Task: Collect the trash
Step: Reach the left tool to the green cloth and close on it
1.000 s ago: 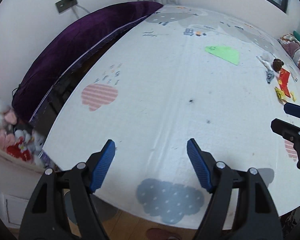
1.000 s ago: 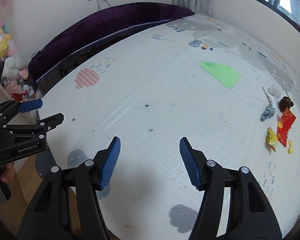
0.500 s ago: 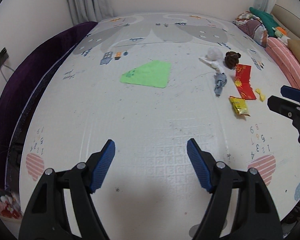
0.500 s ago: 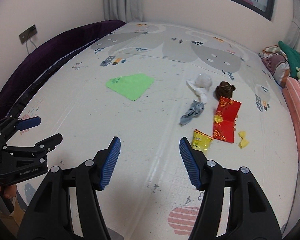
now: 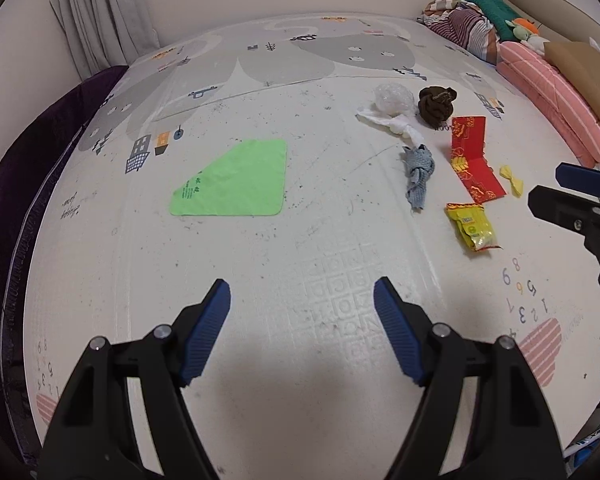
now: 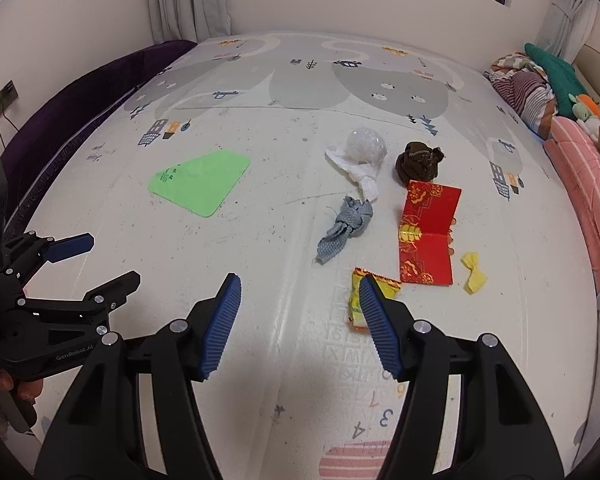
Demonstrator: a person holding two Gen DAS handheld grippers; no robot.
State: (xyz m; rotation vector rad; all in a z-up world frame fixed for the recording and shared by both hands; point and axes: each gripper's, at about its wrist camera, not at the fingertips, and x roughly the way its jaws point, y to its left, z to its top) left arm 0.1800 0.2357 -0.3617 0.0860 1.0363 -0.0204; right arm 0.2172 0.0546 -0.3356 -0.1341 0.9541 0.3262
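On the play mat lie seven loose bits: one flat green cloth (image 6: 198, 187), one clear crumpled plastic ball (image 6: 366, 145), one white tissue (image 6: 360, 176), one brown balled-up rag (image 6: 419, 162) and one knotted grey-blue rag (image 6: 346, 228). There is also one red folded envelope (image 6: 428, 232) and two yellow pieces, a snack wrapper (image 5: 474, 227) and a small twisted scrap (image 6: 474, 272).

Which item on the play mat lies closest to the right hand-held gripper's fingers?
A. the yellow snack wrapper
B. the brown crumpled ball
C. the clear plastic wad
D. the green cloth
A: in the right wrist view the yellow snack wrapper sits just ahead of the right hand-held gripper, partly hidden behind one blue fingertip, while the other items lie farther up the mat.
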